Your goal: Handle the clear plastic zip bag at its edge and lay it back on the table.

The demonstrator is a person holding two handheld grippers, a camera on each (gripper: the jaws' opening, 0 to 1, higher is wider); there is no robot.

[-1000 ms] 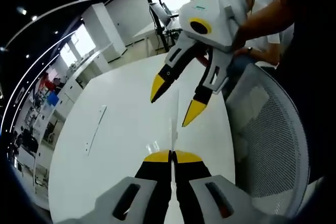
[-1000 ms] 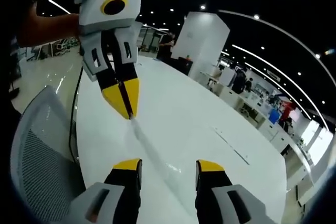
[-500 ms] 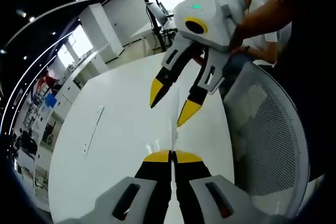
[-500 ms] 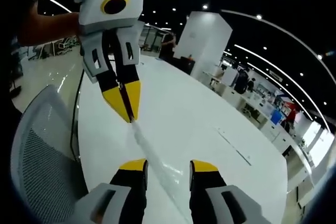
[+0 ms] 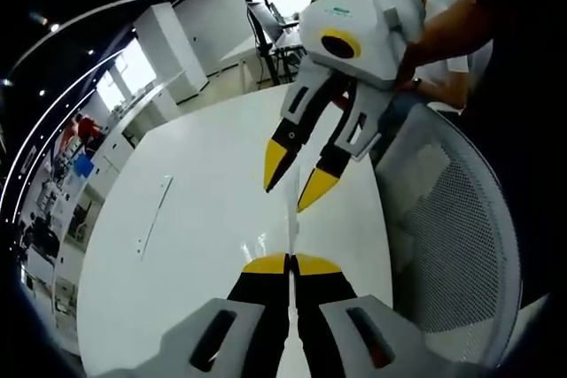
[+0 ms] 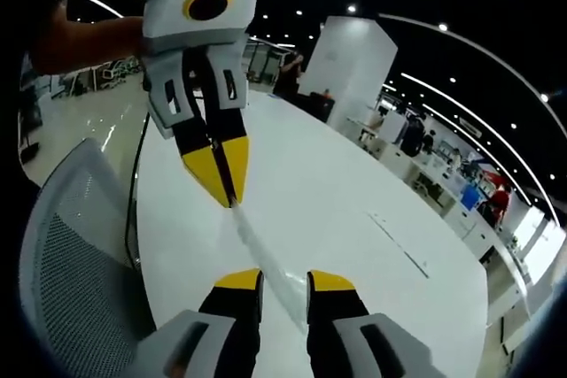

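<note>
The clear plastic zip bag (image 5: pixel 291 223) is seen edge-on as a thin glassy strip above the white table (image 5: pixel 186 245). My left gripper (image 5: pixel 290 262) is shut on its near end. My right gripper (image 5: pixel 296 178) comes in from the upper right, its yellow tips straddling the bag's far end with a gap between them. In the right gripper view the bag (image 6: pixel 262 251) runs from the shut left gripper (image 6: pixel 227 180) down between my right gripper's (image 6: pixel 284 281) jaws, which stand slightly apart on either side of it.
A grey mesh chair back (image 5: pixel 456 236) stands against the table's edge, also seen as the chair (image 6: pixel 66 263). A long slot (image 5: pixel 152 219) lies in the tabletop (image 6: pixel 372 192). A person's arm (image 5: pixel 447 28) holds the right gripper. Desks and people sit far behind.
My right gripper's jaws have narrowed steadily around the bag's strip. My left gripper has stayed shut on the bag, shifting only a little.
</note>
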